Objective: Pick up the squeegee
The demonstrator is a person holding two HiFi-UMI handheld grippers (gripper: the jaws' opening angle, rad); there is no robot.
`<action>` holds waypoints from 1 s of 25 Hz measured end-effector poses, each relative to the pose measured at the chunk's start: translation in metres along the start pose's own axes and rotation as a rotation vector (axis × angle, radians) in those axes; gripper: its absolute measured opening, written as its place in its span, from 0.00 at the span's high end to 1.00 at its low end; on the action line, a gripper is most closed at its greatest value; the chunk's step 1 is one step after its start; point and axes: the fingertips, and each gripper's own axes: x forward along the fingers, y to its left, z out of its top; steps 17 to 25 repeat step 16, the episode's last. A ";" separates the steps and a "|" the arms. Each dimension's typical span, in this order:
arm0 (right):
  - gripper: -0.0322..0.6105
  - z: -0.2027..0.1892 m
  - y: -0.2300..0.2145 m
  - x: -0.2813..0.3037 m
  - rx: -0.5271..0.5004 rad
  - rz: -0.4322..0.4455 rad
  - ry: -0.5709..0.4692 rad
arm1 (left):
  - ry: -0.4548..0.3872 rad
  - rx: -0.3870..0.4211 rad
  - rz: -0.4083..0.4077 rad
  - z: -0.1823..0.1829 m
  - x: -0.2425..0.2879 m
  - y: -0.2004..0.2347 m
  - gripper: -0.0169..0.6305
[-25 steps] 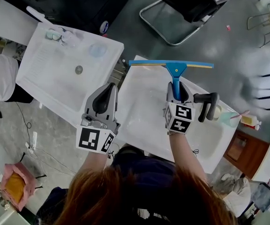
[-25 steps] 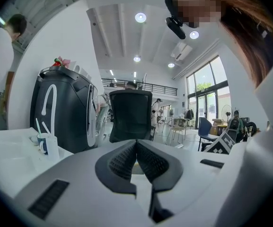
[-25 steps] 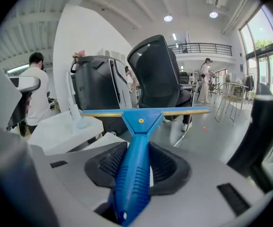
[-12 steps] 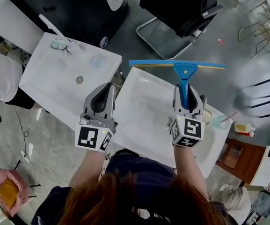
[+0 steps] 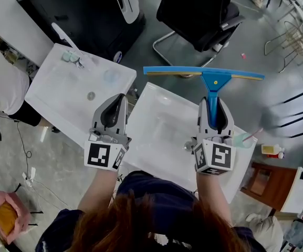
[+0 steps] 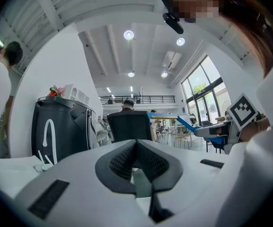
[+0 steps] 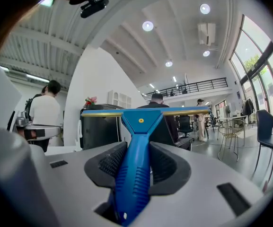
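Note:
The squeegee (image 5: 210, 83) has a blue handle and a long blue blade bar with a yellow strip. My right gripper (image 5: 212, 109) is shut on its handle (image 7: 135, 169) and holds it level in the air above a white basin (image 5: 162, 135), blade pointing away from me. In the right gripper view the blade (image 7: 145, 111) spans the frame ahead of the jaws. My left gripper (image 5: 115, 109) hangs beside it at the left, level, its pads (image 6: 127, 161) pressed together with nothing between them. From the left gripper view the squeegee (image 6: 183, 121) shows at the right.
Two white basins stand below, the left one (image 5: 67, 98) with a drain and small items at its far corner. A black office chair (image 5: 198, 9) and a black cabinet (image 5: 83, 9) lie beyond. A person in white (image 5: 1, 85) stands at the left. A cup (image 5: 240, 139) sits right.
Both grippers have risen. The right one lifted the squeegee up off the basin area, so the black tap beside it has dropped out of sight. The left gripper stayed shut.

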 end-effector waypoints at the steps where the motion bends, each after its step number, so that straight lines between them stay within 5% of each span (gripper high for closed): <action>1: 0.70 0.003 0.000 -0.001 0.002 0.003 -0.010 | -0.004 -0.002 0.004 0.002 0.000 0.000 0.94; 25: 0.70 0.027 -0.001 -0.009 -0.017 0.020 -0.083 | -0.029 -0.006 -0.002 0.014 0.000 -0.004 0.94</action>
